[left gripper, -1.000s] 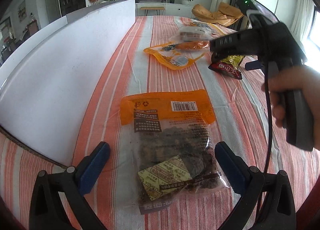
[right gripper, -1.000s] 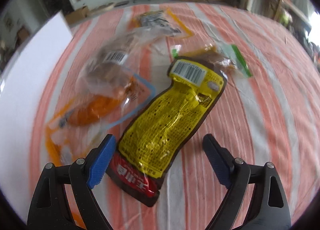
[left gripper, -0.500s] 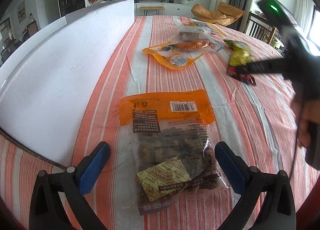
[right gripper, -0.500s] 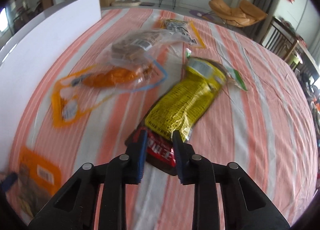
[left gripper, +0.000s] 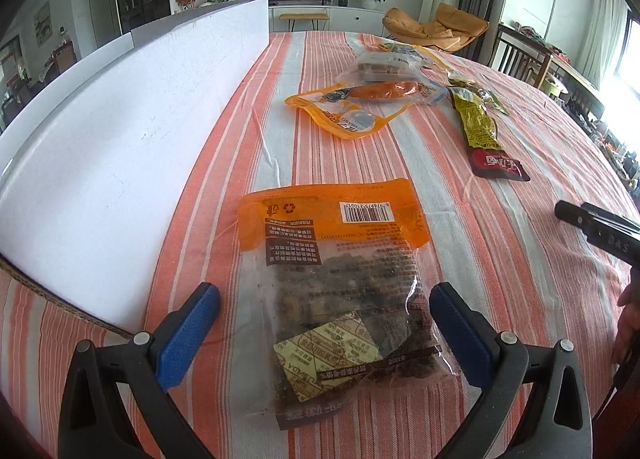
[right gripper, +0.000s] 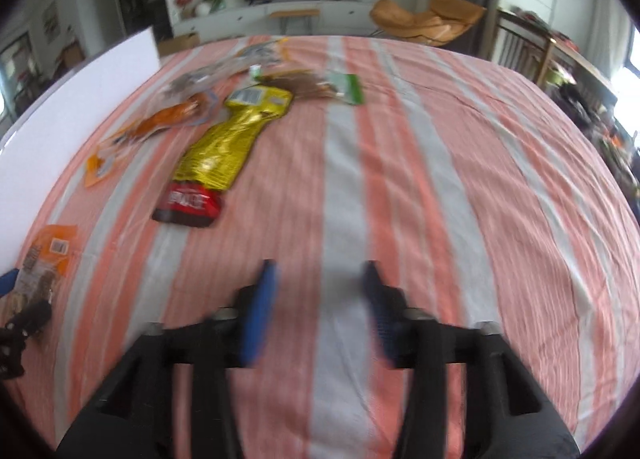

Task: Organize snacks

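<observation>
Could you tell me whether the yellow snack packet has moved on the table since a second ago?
Yes. In the left wrist view the yellow snack packet now lies nearer the camera and farther from the orange pouch, released on the striped tablecloth.

A snack pouch [left gripper: 336, 279] lies at lower centre on the tablecloth [left gripper: 500, 243], a board [left gripper: 120, 147] at its left; more snack packets [left gripper: 360, 107] lie in the upper centre, a long packet [left gripper: 484, 135] at their right.

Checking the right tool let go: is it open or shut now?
Open. The right tool has its blue fingers apart over bare tablecloth, holding nothing.
</observation>
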